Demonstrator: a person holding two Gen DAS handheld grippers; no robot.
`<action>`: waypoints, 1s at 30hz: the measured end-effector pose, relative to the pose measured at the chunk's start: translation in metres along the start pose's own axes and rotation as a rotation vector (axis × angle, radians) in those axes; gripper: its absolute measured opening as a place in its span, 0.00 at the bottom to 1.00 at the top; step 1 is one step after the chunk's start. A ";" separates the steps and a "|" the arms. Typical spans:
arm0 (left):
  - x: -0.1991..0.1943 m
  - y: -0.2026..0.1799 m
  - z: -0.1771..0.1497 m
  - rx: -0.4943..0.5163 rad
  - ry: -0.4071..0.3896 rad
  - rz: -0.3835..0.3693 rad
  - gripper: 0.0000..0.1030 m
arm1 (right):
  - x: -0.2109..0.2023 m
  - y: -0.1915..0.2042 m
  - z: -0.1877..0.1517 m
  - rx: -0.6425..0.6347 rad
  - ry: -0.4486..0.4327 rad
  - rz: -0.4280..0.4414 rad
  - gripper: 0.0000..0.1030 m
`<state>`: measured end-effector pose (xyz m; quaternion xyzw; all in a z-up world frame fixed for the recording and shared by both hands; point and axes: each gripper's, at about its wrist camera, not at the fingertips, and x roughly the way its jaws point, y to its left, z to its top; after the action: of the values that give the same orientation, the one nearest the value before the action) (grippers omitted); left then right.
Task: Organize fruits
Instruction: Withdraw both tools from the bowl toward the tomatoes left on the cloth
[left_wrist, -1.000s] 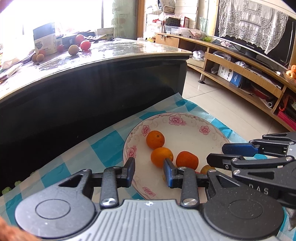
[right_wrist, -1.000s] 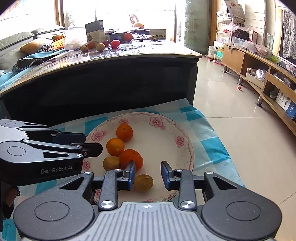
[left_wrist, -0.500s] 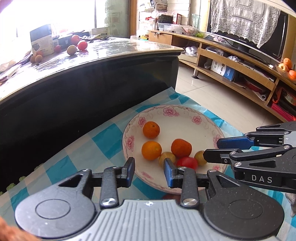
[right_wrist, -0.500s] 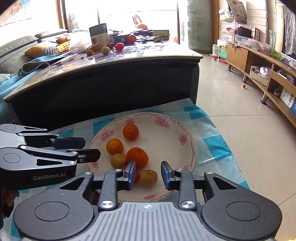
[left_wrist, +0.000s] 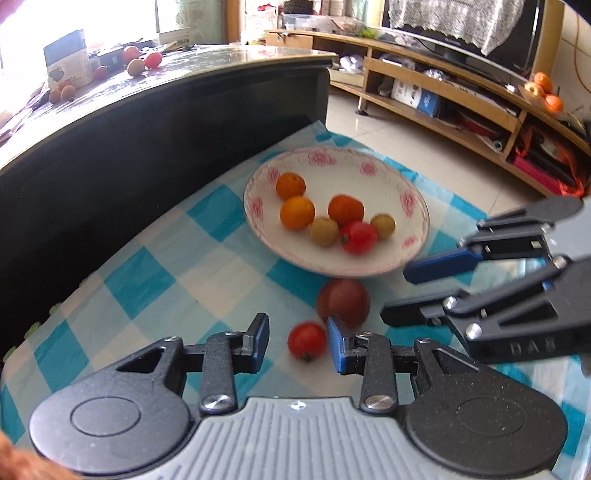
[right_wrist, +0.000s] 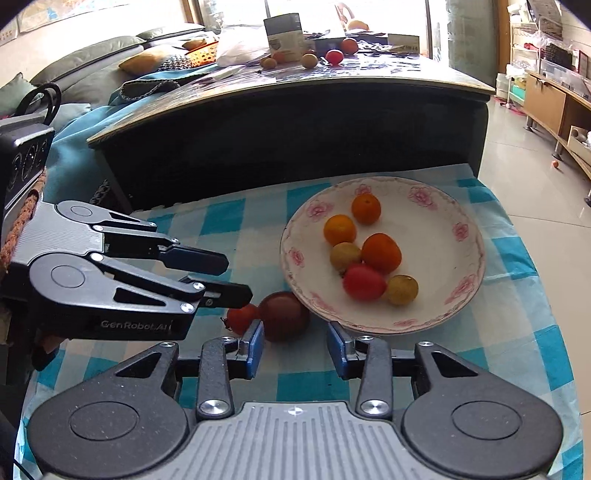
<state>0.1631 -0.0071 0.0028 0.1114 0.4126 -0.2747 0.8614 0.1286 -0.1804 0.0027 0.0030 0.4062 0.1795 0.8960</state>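
With both grippers' fingers spread and empty, we judge the small tomato (left_wrist: 306, 340) soft and smooth, best pinched gently across its middle.

Left tongs (left_wrist: 295, 341): jaws parted, nothing gripped, body filling the bottom of the left wrist view. In the right wrist view the left tongs (right_wrist: 236, 275) enter from the left edge, fingers pointing right, jaws apart.

Right tongs (right_wrist: 295, 345): jaws parted, nothing gripped, body along the bottom. In the left wrist view the right tongs (left_wrist: 399, 291) enter from the right edge, fingers pointing left, apart.
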 end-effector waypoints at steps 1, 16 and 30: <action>-0.002 0.000 -0.002 0.009 0.002 -0.001 0.42 | 0.002 0.002 0.000 0.002 0.001 0.002 0.35; -0.007 0.008 -0.017 0.047 0.024 -0.023 0.42 | 0.039 0.011 -0.001 0.079 0.023 -0.015 0.37; -0.001 0.003 -0.020 0.060 0.032 -0.049 0.42 | 0.053 -0.010 0.002 0.259 0.045 0.043 0.34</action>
<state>0.1513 0.0043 -0.0088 0.1314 0.4206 -0.3060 0.8439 0.1655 -0.1727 -0.0357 0.1236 0.4459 0.1448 0.8746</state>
